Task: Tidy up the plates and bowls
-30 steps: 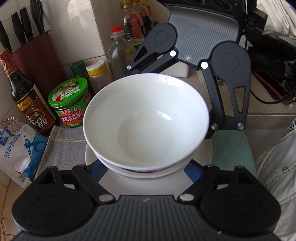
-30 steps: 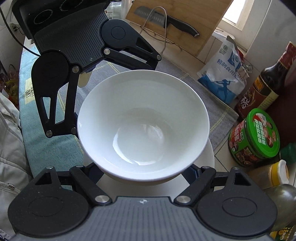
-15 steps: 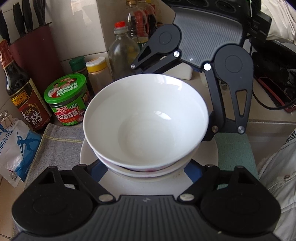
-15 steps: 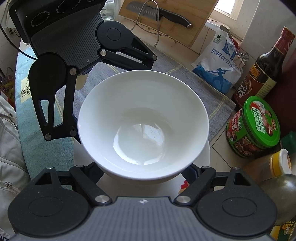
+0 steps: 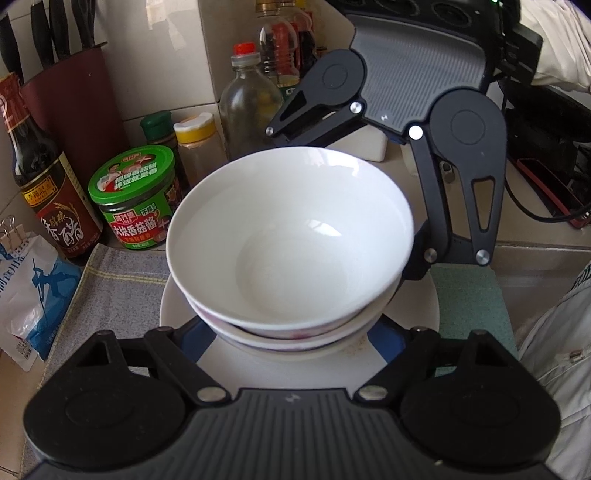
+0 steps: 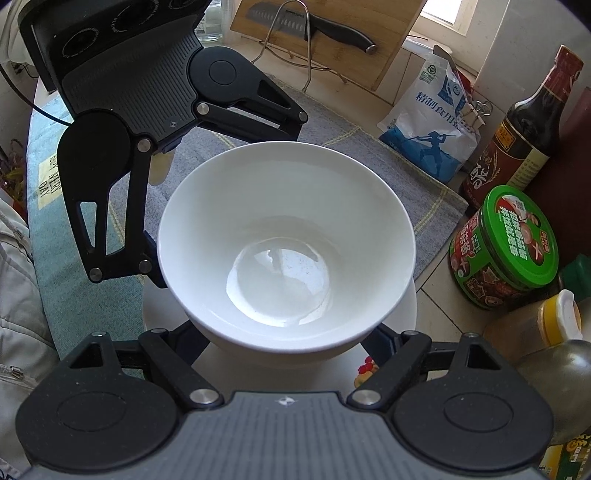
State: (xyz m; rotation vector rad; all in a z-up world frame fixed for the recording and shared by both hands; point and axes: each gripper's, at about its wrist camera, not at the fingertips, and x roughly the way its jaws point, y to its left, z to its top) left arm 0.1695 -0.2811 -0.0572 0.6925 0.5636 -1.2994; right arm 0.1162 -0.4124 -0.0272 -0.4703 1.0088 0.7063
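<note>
Two white bowls are nesting, an upper bowl (image 5: 291, 236) in a lower bowl (image 5: 295, 338), on one white plate (image 5: 280, 373). Two cloths are lying underneath: one grey (image 5: 110, 288), one teal (image 5: 469, 306). At far left, one vinegar bottle (image 5: 48, 192), one green-lidded sauce jar (image 5: 135, 199), two spice shakers (image 5: 159, 129) (image 5: 195, 144), one red-capped glass bottle (image 5: 251, 107), one knife block (image 5: 77, 96) and one salt bag (image 5: 26, 288) are standing. One cleaver (image 6: 314, 22) is resting against one cutting board (image 6: 399, 29).

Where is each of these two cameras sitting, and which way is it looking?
Left wrist: on the left gripper, looking across the stacked bowls at the right gripper opposite; a pale sleeve at the right edge.
Right wrist: on the right gripper, facing back at the left gripper.
Shared: bowls, plate, green-lidded jar.
</note>
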